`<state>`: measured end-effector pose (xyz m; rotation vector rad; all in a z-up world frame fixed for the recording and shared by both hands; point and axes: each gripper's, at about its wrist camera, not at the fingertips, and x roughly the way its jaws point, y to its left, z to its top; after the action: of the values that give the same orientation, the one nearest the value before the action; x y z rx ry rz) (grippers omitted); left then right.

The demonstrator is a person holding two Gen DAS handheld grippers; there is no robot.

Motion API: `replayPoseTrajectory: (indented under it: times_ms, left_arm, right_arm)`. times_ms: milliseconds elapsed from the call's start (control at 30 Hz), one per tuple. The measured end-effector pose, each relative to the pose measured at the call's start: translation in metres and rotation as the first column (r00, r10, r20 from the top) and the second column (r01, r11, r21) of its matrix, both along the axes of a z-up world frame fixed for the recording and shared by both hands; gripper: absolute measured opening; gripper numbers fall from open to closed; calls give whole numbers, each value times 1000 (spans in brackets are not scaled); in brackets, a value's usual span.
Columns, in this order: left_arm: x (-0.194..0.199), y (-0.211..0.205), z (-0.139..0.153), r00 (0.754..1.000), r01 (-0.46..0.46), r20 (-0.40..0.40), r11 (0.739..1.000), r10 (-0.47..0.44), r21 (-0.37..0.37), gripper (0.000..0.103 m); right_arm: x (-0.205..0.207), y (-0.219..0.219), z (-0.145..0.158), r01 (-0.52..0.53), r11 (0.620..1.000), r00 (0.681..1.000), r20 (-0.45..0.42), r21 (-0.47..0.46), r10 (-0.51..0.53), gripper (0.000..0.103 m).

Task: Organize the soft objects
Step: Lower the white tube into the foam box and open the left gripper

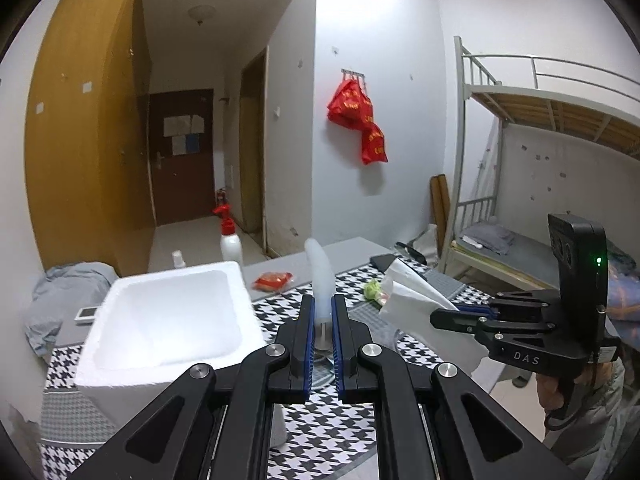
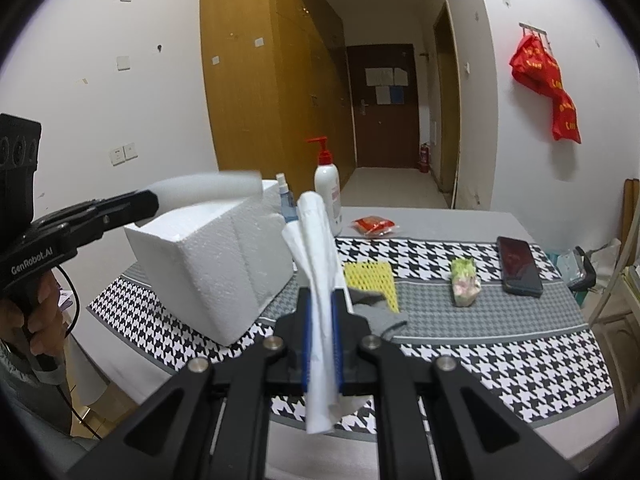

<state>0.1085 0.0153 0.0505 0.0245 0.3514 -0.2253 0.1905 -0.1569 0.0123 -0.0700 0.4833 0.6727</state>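
Observation:
My left gripper (image 1: 322,300) is shut on a white foam strip (image 1: 320,270) that sticks up past its fingertips, just right of the open white foam box (image 1: 168,320). Seen from the right wrist, the left gripper (image 2: 154,200) holds that foam strip (image 2: 208,188) level over the foam box (image 2: 216,264). My right gripper (image 2: 322,294) is shut on a white tissue (image 2: 316,264) that rises above the jaws and hangs below them. In the left wrist view the right gripper (image 1: 438,316) pinches the tissue (image 1: 408,292) above the houndstooth tablecloth (image 1: 320,428).
On the tablecloth (image 2: 500,360) lie a yellow mesh sleeve (image 2: 374,280), a grey cloth (image 2: 380,314), a green-pink soft packet (image 2: 464,282), a phone (image 2: 518,266) and a red packet (image 2: 372,226). A pump bottle (image 2: 326,188) stands behind the box. A bunk bed (image 1: 540,168) is at the right.

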Motion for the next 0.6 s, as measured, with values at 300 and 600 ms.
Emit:
replayPoseTrajectory:
  times_ms: [300, 600]
  left_arm:
    - [-8, 20, 7, 997, -73, 5, 997, 73, 2, 8]
    - [-17, 45, 15, 987, -158, 22, 987, 158, -6, 8]
  right_arm:
    - [2, 18, 9, -44, 999, 999, -1, 16, 44, 12]
    - [6, 43, 22, -111, 993, 994, 24, 43, 110, 12]
